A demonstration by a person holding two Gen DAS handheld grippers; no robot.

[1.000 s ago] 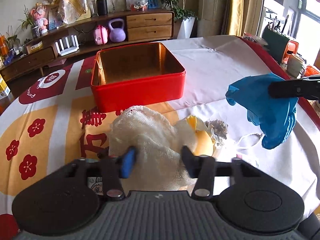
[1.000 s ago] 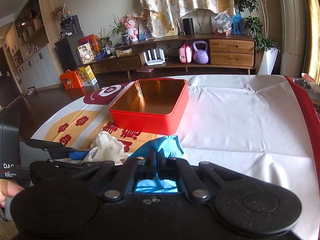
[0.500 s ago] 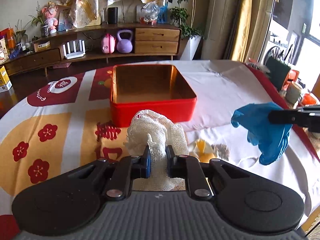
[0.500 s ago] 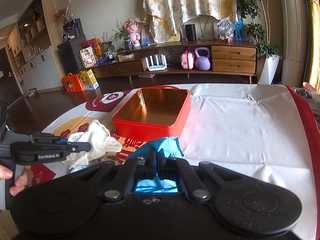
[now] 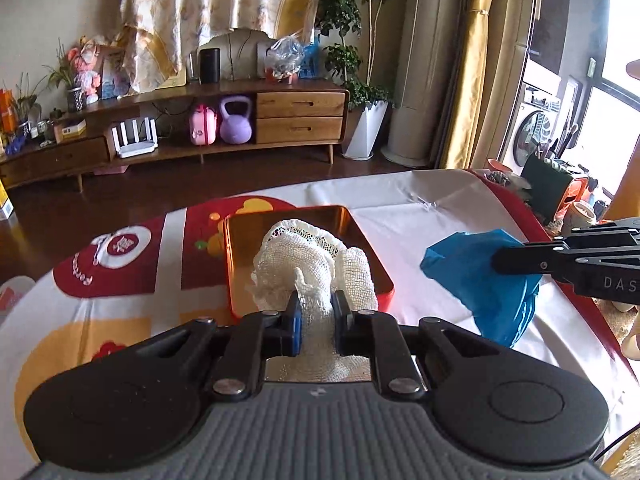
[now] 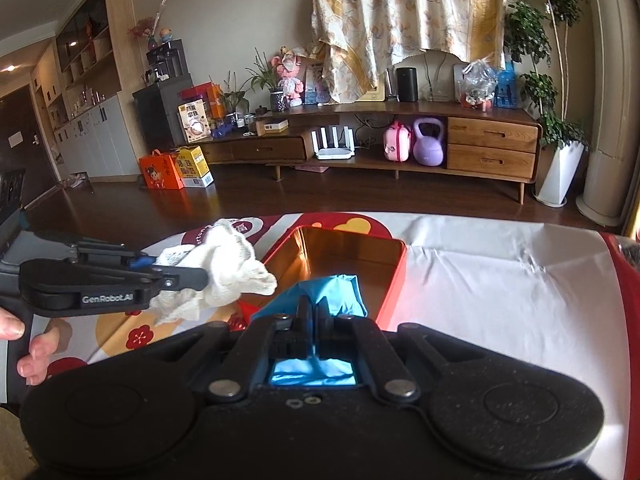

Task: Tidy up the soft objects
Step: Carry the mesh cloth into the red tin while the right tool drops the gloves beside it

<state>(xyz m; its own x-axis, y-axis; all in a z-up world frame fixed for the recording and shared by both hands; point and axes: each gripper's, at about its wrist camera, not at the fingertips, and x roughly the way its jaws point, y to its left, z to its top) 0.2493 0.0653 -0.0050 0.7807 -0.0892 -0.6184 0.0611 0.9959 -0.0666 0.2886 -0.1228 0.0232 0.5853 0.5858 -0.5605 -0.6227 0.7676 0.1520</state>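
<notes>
The surface under me wears a white cloth printed with red and yellow patterns, and nothing else here is as big. On it sits the open red metal tin with a shiny gold inside, which I take to be where the soft things belong; it looks empty.

Next in size is the white loosely woven mesh cloth. My left gripper is closed down on a bunched fold of it, the blue pads squeezing the weave, and the cloth hangs clear of the surface, in front of the tin in this view. The right wrist view shows it off to the tin's near left corner, not above the opening.

Smaller is the crumpled blue disposable glove. My right gripper is fully pinched on it, and the glove is in the air just short of the tin's near wall.

My worries, as I judge them: the mesh is held by a thin fold, so it could slip out, or its trailing edge could drape over the tin's rim when I let go. Both grippers are heading for one small tin, so they could bump each other. A limp glove may cling to a pad.
</notes>
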